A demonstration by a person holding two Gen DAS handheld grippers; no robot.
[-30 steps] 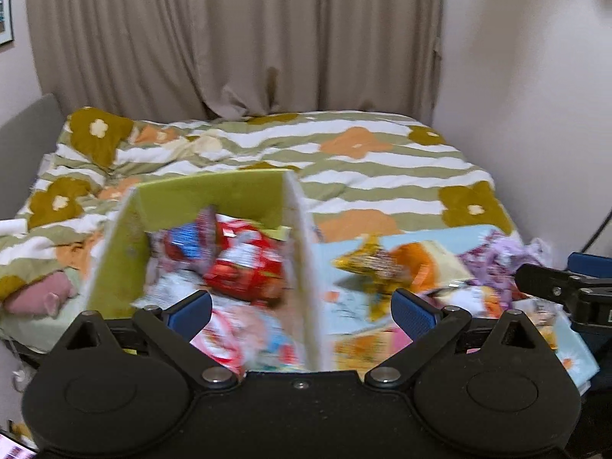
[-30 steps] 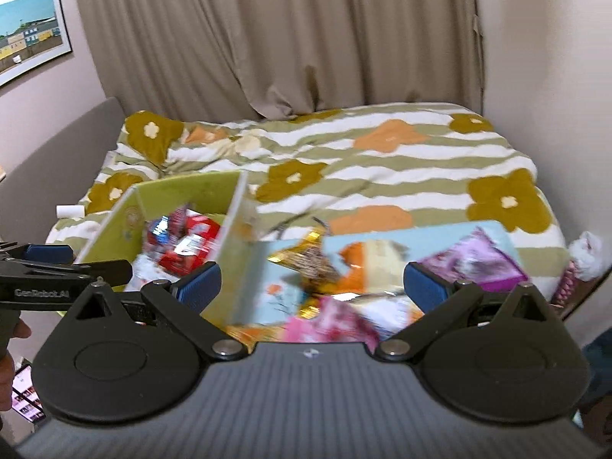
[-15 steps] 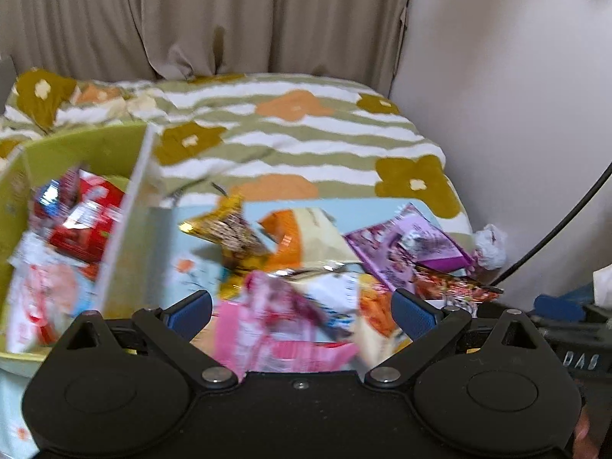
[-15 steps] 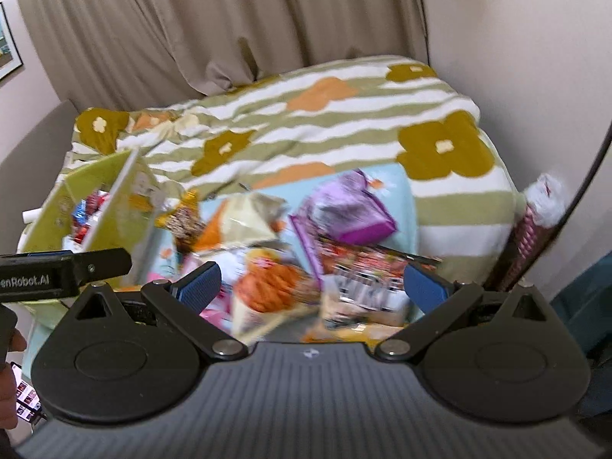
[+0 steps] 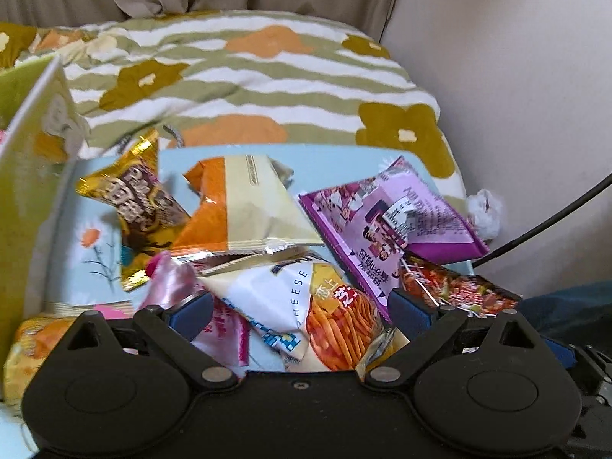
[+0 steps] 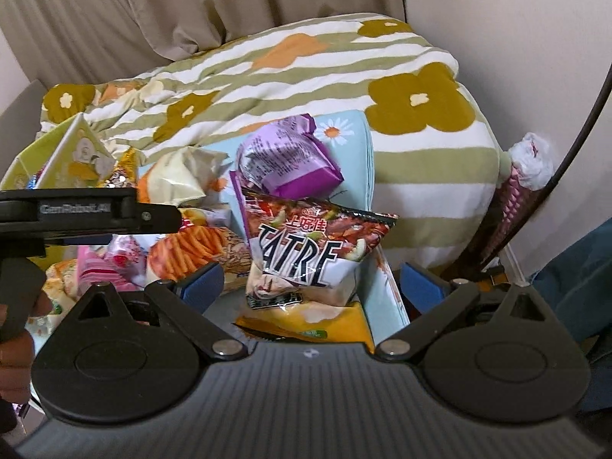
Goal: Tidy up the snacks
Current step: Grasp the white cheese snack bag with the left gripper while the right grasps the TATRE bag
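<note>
Several snack bags lie piled on a light blue cloth (image 5: 336,160) at the foot of the bed. My left gripper (image 5: 300,315) is open and empty just above a white cheese-stick bag (image 5: 306,302), with a purple bag (image 5: 390,214), a cream and orange bag (image 5: 248,206) and a gold bag (image 5: 141,206) beyond. My right gripper (image 6: 310,281) is open and empty over a dark red and white bag (image 6: 306,248), with the purple bag (image 6: 287,160) behind it. The green box (image 6: 72,153) stands at the left.
The green box's white wall (image 5: 30,141) rises at the left edge. A flowered striped quilt (image 5: 244,76) covers the bed behind. A wall and a black cable (image 5: 547,225) are at the right. The left gripper's body (image 6: 76,210) crosses the left of the right wrist view.
Both grippers have swung right, away from the green box, and dropped closer to the snack pile. Both stay open and empty.
</note>
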